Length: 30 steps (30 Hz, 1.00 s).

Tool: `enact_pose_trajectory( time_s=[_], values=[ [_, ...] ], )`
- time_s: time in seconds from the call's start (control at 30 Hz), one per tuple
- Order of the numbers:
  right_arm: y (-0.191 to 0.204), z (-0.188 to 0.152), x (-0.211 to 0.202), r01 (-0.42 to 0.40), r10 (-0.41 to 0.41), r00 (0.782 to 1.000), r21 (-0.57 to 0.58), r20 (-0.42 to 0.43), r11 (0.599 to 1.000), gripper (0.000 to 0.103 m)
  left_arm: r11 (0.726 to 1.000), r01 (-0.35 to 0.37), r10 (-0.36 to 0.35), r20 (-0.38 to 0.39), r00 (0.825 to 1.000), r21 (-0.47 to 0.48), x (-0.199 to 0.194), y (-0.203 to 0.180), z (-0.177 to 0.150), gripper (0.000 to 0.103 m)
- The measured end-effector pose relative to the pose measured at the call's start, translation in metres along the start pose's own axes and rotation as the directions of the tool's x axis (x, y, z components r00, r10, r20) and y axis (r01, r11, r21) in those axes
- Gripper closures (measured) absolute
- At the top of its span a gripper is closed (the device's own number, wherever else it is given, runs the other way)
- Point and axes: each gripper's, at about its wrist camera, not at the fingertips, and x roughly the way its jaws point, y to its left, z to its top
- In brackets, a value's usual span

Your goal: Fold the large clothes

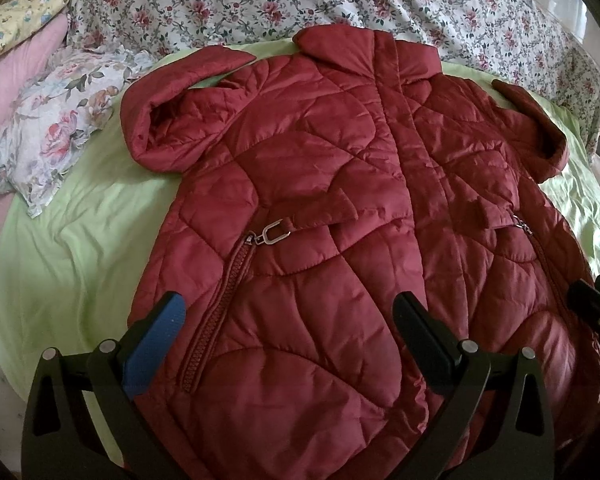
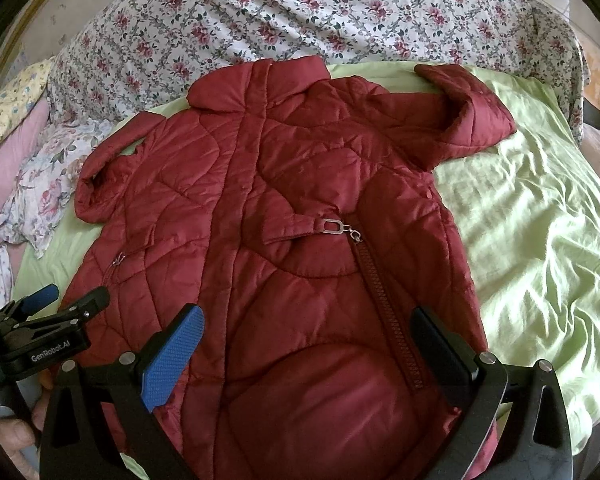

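1. Green sheet (image 2: 540, 240) covers the bed
2. Red quilted jacket (image 1: 320, 200) lies front-up on the sheet, both sleeves folded back
3. Left gripper (image 1: 288, 320) and right gripper (image 2: 308, 332) hang above its hem, jaws wide, gripping nothing

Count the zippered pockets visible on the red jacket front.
2. One pocket zipper runs diagonally on the jacket between the left claw's open fingers; the other pocket zipper lies near the right claw. Any others would be hidden.
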Motion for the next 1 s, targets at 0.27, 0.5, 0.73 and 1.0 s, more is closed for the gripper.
enact_pose_trajectory(
  time_s=[0.27, 0.5, 0.73, 1.0],
  values=[
    [-0.004, 0.003, 0.001, -0.006, 0.006, 1.000, 0.012, 0.000, 1.000, 0.000, 1.000, 0.003, -0.003, -0.009, 1.000, 0.002, 0.003, 0.001, 0.000, 0.000],
    [-0.014, 0.011, 0.003, -0.009, 0.009, 1.000, 0.031, 0.005, 0.999, 0.000, 0.999, 0.041, -0.041, -0.019, 0.999, -0.006, 0.009, 0.005, 0.003, 0.000],
    [-0.037, 0.030, 0.001, -0.022, 0.019, 0.999, 0.069, 0.039, 0.997, 0.000, 0.994, 0.099, -0.100, -0.022, 0.995, -0.048, 0.019, 0.016, 0.008, 0.000],
    [-0.074, 0.075, 0.002, 0.031, -0.041, 0.994, 0.096, 0.103, 0.995, 0.000, 0.993, 0.102, -0.103, -0.033, 0.994, -0.053, 0.027, 0.019, 0.016, 0.000]
  ],
)
